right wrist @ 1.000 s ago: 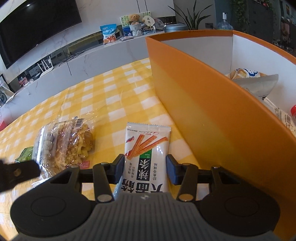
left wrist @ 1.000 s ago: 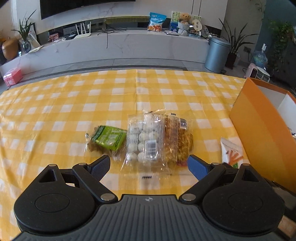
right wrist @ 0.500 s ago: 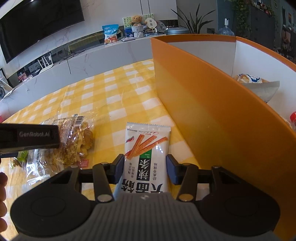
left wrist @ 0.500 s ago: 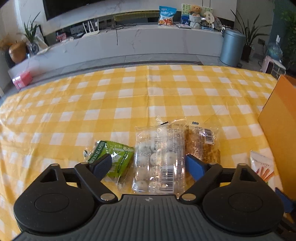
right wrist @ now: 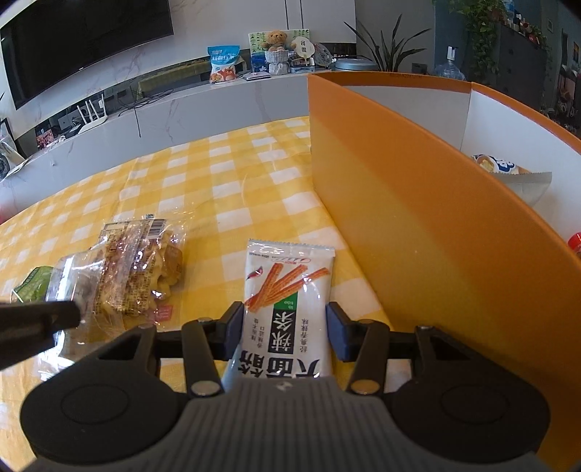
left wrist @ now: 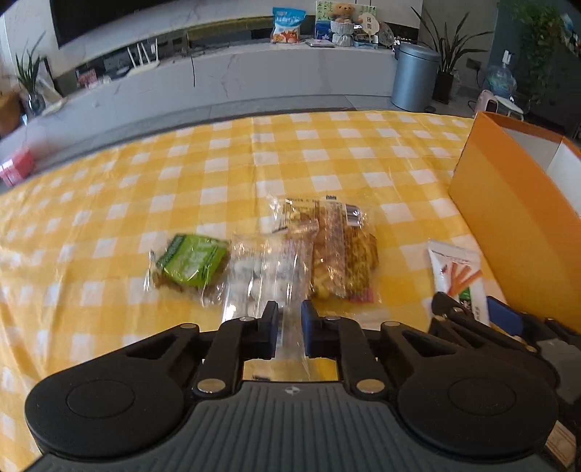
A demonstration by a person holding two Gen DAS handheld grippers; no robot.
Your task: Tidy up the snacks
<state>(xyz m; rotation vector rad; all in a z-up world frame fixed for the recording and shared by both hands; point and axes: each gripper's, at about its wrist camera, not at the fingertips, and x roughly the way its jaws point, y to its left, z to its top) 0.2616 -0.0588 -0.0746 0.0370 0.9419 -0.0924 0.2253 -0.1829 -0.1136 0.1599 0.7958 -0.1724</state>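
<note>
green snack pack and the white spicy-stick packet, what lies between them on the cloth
In the left wrist view, two clear bags lie between the green snack pack and the white spicy-stick packet: a bag of white round sweets, then a bag of golden fried snacks.

A yellow and white checked tablecloth [left wrist: 218, 174] covers the table. Behind it runs a long white marble counter [left wrist: 254, 72]. On the counter stand a white router [left wrist: 143, 58], a blue bag [left wrist: 288, 25] and a teddy bear [left wrist: 341, 11]. A grey metal bin [left wrist: 414, 76] stands on the floor near a potted plant [left wrist: 448, 65]. A dark television [right wrist: 80, 43] hangs on the wall.
</note>
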